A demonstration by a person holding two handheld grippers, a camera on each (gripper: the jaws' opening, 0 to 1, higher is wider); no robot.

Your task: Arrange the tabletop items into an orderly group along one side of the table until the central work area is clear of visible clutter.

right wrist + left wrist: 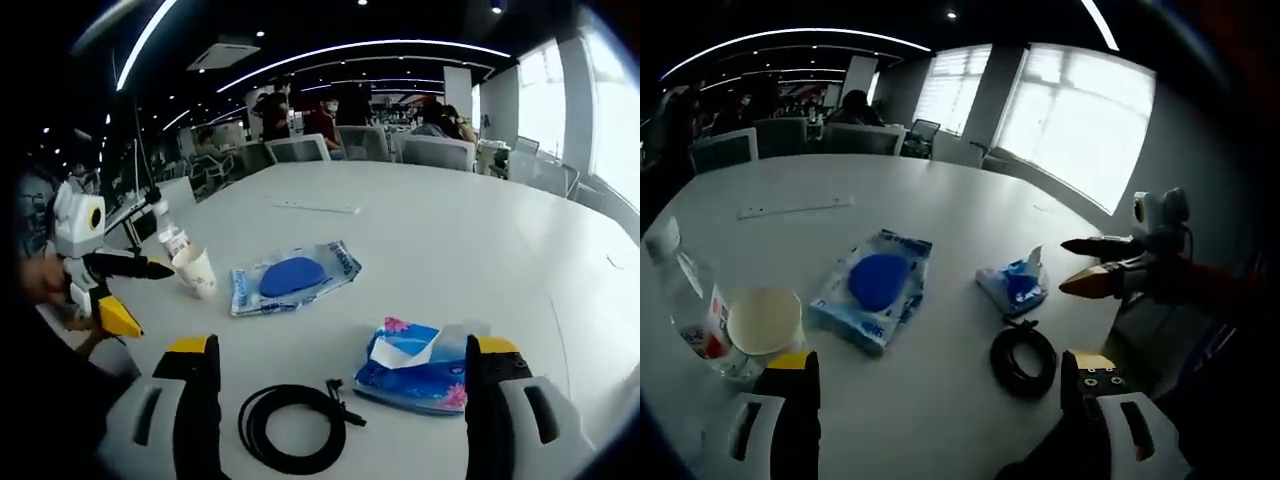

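On the white table (940, 200) lie a flat blue-and-clear packet (875, 288), a blue tissue pack (1013, 285) and a coiled black cable (1023, 358). A paper cup (763, 322) stands against a clear water bottle (685, 300) at the left. My left gripper (940, 400) is open above the near table edge, holding nothing. My right gripper (1064, 266) enters from the right, open, just right of the tissue pack. In the right gripper view, my right gripper (340, 390) is open, with the cable (290, 425) and tissue pack (415, 365) between its jaws. The packet (292, 277), cup (197, 270), bottle (170, 238) and left gripper (152, 298) lie beyond.
A long white strip (795, 209) lies flat toward the far side of the table. Office chairs (865, 137) line the far edge, with people seated behind them. Bright windows (1080, 120) fill the wall at the right. A hand (45, 280) holds the left gripper.
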